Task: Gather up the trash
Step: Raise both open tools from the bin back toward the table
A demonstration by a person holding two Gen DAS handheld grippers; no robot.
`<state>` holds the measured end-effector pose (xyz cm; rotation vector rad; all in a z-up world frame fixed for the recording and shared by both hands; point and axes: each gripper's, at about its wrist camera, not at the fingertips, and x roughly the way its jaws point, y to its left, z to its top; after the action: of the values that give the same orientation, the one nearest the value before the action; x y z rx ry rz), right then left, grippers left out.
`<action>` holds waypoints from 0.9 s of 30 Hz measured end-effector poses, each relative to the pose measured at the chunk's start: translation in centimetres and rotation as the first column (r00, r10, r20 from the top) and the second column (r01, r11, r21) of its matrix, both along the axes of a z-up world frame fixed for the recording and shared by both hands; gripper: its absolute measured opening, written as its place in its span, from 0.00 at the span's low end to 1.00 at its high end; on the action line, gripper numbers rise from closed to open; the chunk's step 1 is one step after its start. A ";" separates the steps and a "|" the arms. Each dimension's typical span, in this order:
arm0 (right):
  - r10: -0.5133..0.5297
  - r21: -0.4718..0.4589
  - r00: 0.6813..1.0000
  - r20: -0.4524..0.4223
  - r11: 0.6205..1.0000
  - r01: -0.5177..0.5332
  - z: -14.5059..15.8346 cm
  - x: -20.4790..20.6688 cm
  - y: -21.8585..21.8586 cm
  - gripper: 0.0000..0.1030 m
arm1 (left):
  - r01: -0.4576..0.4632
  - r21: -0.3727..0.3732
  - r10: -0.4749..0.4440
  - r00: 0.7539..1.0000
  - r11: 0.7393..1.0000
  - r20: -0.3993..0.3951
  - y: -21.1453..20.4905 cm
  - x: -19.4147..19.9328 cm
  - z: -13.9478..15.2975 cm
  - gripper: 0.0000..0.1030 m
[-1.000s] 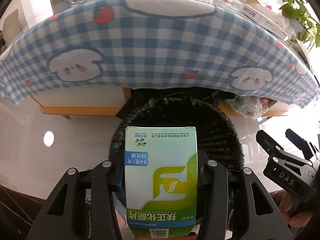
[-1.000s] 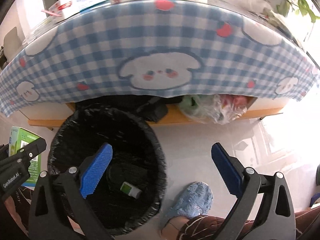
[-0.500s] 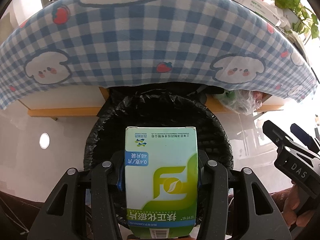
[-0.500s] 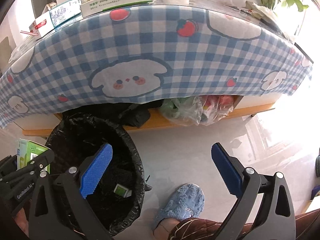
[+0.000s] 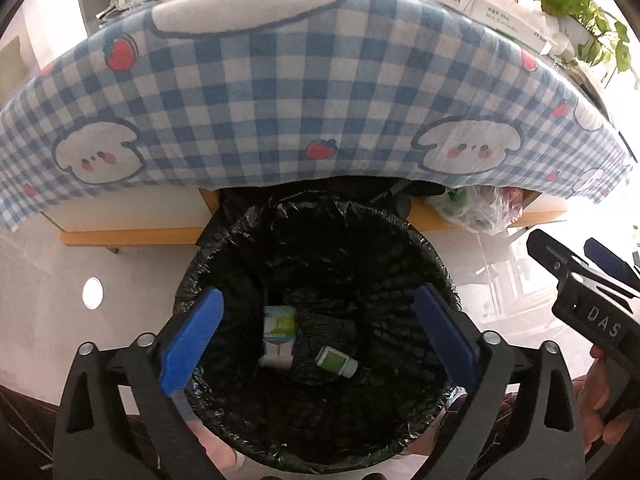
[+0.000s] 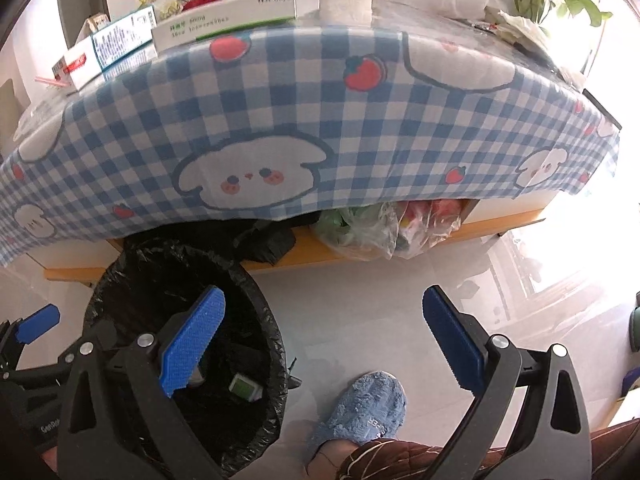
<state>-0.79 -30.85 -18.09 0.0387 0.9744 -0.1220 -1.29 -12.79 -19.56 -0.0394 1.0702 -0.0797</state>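
Jaws of left gripper [image 5: 316, 320] just opened wide, nothing btwn them. Green-white box [image 5: 279, 334] lies below, at bottom of black-lined bin [image 5: 248, 232], btwn the jaws; small green bottle [image 5: 336, 361] just beside it. Right gripper [image 6: 320, 336] jaws also wide apart, empty, over floor beside bin; blue slipper [image 6: 360, 412] below. Beyond: table w/ checked cloth [image 5: 260, 92], boxes on top.
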 end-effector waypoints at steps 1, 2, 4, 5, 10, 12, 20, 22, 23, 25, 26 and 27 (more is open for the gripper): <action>0.001 -0.001 1.000 0.004 1.000 -0.001 0.2 0.0 0.1 0.93 | -0.002 0.001 0.002 1.000 1.000 0.007 0.2 -0.1 0.2 0.94; 0.001 -0.002 1.000 0.008 1.000 -0.001 0.4 0.0 0.1 0.93 | -0.006 0.001 0.006 1.000 1.000 0.013 0.3 -0.1 0.5 0.94; 0.000 -0.001 1.000 0.015 1.000 0.000 0.8 0.0 0.2 0.93 | -0.020 -0.002 0.020 0.999 1.000 0.027 0.7 -0.2 1.1 0.94; -0.001 0.004 1.000 0.018 1.000 0.001 1.1 0.0 0.3 0.93 | -0.029 -0.003 0.029 0.999 1.000 0.035 1.0 -0.3 1.4 0.94; 0.007 0.017 0.999 0.051 1.000 -0.008 2.7 0.0 0.6 0.93 | -0.044 0.009 0.043 0.997 0.999 0.062 1.9 -0.3 3.0 0.94; 0.012 0.010 0.998 0.067 1.000 -0.013 3.4 -0.1 0.8 0.93 | -0.050 0.016 0.049 0.997 0.999 0.065 2.4 -0.4 3.7 0.94; 0.038 -0.030 0.993 0.108 0.999 -0.035 6.2 -0.5 1.6 0.93 | -0.062 0.021 0.059 0.994 0.998 0.091 3.4 -0.9 7.6 0.94; 0.041 -0.045 0.993 0.111 0.998 -0.037 6.8 -0.4 1.8 0.92 | -0.057 0.022 0.055 0.993 0.998 0.102 3.6 -1.0 8.8 0.94; 0.039 -0.049 0.993 0.111 0.998 -0.034 7.0 -0.4 1.8 0.93 | -0.057 0.022 0.055 0.993 0.998 0.105 3.7 -1.0 9.2 0.94; 0.041 -0.052 0.992 0.115 0.998 -0.035 7.6 -0.3 1.9 0.93 | -0.057 0.026 0.054 0.992 0.998 0.111 4.1 -1.0 10.2 0.94; 0.042 -0.054 0.992 0.118 0.998 -0.035 8.0 -0.3 1.9 0.92 | -0.056 0.028 0.053 0.992 0.998 0.110 4.3 -0.9 10.6 0.94; 0.045 -0.057 0.991 0.125 0.998 -0.038 8.4 -0.4 2.0 0.92 | -0.056 0.026 0.052 0.992 0.998 0.111 4.4 -0.9 10.9 0.94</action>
<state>-1.16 -28.85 -9.70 -0.0236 0.8443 -0.1061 -2.23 -8.44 -8.70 -0.0376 0.9593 -0.0173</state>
